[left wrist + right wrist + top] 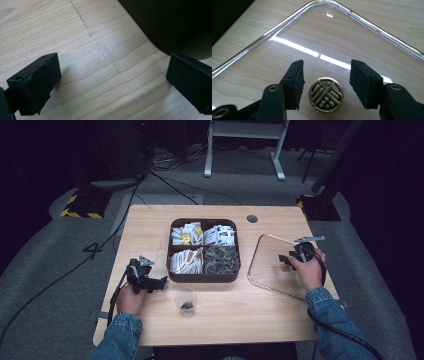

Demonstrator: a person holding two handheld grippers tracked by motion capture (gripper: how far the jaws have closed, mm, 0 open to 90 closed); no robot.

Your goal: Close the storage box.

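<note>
Bare table (240, 312) runs along the near edge, broken only by a small clear cup (186, 301) standing just in front of the dark divided tray (203, 276). The tray blocks the middle. The left tongs (110, 85), spread wide, have bare wood between them, with the tray's wall close ahead. The right tongs (325, 86) straddle a brass knob (326, 96) on the clear lid (267, 265); its raised rim borders that side.

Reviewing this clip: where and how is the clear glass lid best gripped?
By its round brass knob, from straight above. The lid lies flat on the table, its rim offering little purchase; the right gripper already has open jaws flanking the knob.
</note>
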